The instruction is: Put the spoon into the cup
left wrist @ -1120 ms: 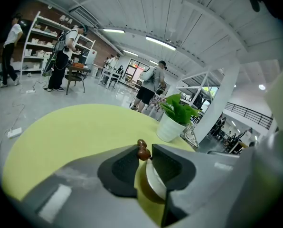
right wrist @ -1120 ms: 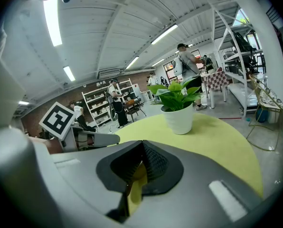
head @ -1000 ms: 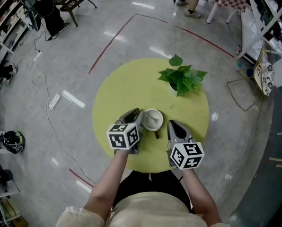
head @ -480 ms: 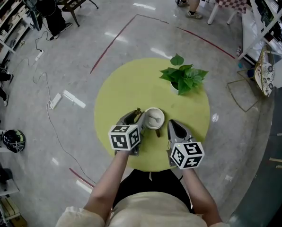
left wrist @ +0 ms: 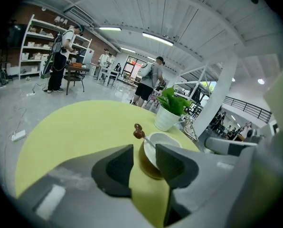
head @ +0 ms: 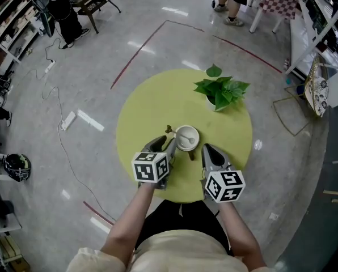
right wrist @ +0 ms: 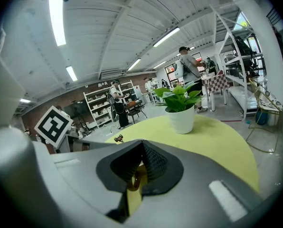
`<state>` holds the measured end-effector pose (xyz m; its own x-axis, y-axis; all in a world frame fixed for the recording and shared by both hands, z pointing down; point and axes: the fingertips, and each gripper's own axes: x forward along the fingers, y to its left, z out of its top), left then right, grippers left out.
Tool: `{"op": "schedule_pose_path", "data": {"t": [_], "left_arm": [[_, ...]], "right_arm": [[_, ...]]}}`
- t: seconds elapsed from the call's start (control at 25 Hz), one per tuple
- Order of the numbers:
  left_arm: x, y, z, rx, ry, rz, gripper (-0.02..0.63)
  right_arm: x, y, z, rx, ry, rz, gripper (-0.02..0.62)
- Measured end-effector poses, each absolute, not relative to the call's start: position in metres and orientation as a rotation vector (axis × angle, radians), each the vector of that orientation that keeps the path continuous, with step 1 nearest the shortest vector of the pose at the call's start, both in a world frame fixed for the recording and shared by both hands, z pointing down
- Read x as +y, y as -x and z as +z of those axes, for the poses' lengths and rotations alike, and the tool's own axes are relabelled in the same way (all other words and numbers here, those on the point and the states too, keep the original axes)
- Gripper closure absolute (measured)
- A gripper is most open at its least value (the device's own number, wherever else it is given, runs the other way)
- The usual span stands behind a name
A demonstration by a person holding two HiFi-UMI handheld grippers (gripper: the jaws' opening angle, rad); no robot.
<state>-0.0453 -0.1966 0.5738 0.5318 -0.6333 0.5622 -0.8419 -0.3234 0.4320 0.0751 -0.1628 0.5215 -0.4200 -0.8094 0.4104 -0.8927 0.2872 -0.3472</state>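
A white cup (head: 186, 137) with a brown underside stands near the front of the round yellow-green table (head: 152, 106). The spoon (head: 168, 129) lies in it, its brown handle end sticking out over the left rim. My left gripper (head: 164, 144) is just left of the cup; its jaws are opening and nothing is between them. In the left gripper view the cup (left wrist: 161, 144) and spoon (left wrist: 139, 131) sit just beyond the left gripper (left wrist: 144, 158). My right gripper (head: 206, 148) rests right of the cup, shut; in its view the right gripper (right wrist: 140, 148) shows the cup's brown handle through the slit.
A potted green plant (head: 220, 92) in a white pot stands at the table's far right; the plant (right wrist: 181, 106) is straight ahead of the right gripper. People, shelves and chairs stand around the room, well away from the table.
The left gripper's jaws have opened off the spoon handle and the gripper has drawn back a little from the cup. The spoon stays in the cup. The right gripper has kept still.
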Motion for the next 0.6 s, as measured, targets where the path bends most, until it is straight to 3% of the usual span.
{"op": "schedule_pose_path", "data": {"t": [0.28,0.6], "left_arm": [[-0.181,0.052,0.568,-1.218,-2.085,0.371,0.47],[-0.169,0.054,0.556,-1.242,-2.15,0.406,0.53]], "right_arm": [[-0.148,-0.076,0.521,-2.388,-1.617,0.795,0.595],[-0.132,-0.073,0.519,-2.384,-1.629,0.783,0.595]]}}
